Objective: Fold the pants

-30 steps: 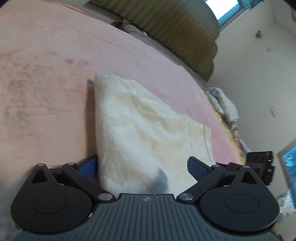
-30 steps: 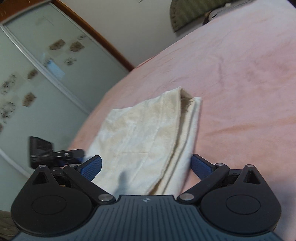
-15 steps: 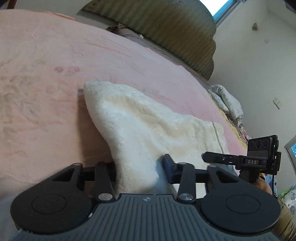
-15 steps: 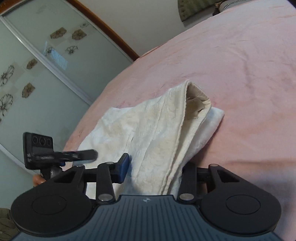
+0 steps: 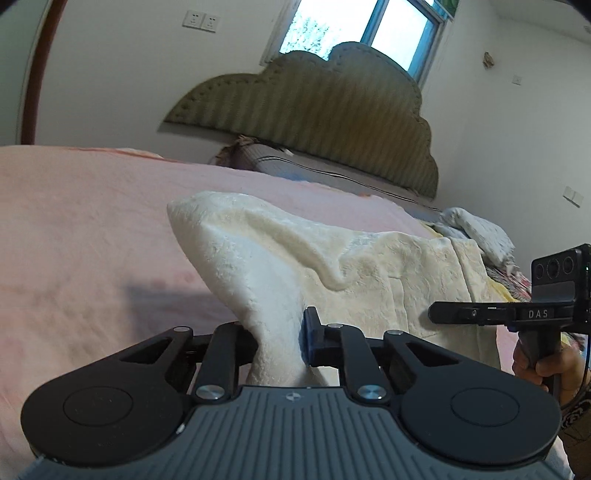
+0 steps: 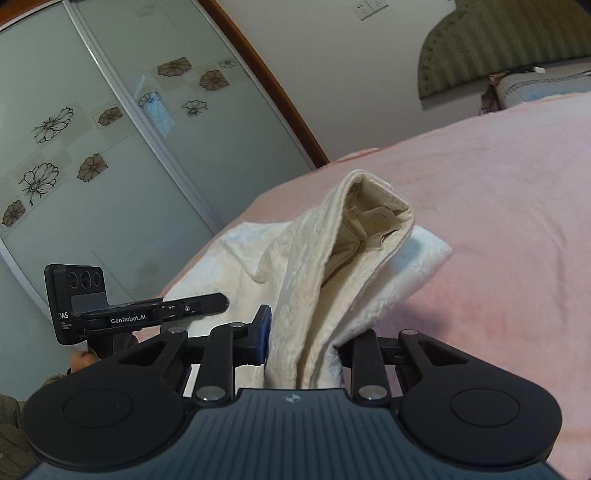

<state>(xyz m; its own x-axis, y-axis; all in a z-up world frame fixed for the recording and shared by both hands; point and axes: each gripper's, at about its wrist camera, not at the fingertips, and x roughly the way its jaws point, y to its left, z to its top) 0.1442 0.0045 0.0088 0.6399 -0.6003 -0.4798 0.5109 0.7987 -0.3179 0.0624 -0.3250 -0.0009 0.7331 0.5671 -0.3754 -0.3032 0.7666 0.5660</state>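
Both tools are clamped on the near edge of the pants [image 5: 332, 266]: left tool [image 5: 280, 341] pinches one corner, right tool [image 6: 303, 350] pinches the other, where the layers bunch and an inner label shows. The near end is raised off the bed [image 5: 81, 236]; the far end rests on the pink blanket.

Step in hand, as judged: carry the near edge over toward the far edge for the next fold.
- Keep both tools level and at matching height so the edge stays straight.
- Keep the cloth lightly taut between them; a slack ridge shows in the middle.
- Lay down on the far edge, corners matched, before letting go.
- Thick plush cloth, several layers; likely to slip or spring open.

Surface: soft pink blanket, lightly creased. Room: padded headboard [image 5: 314, 122], window [image 5: 369, 29], sliding glass doors [image 6: 92, 129] with flower prints, wall sockets.
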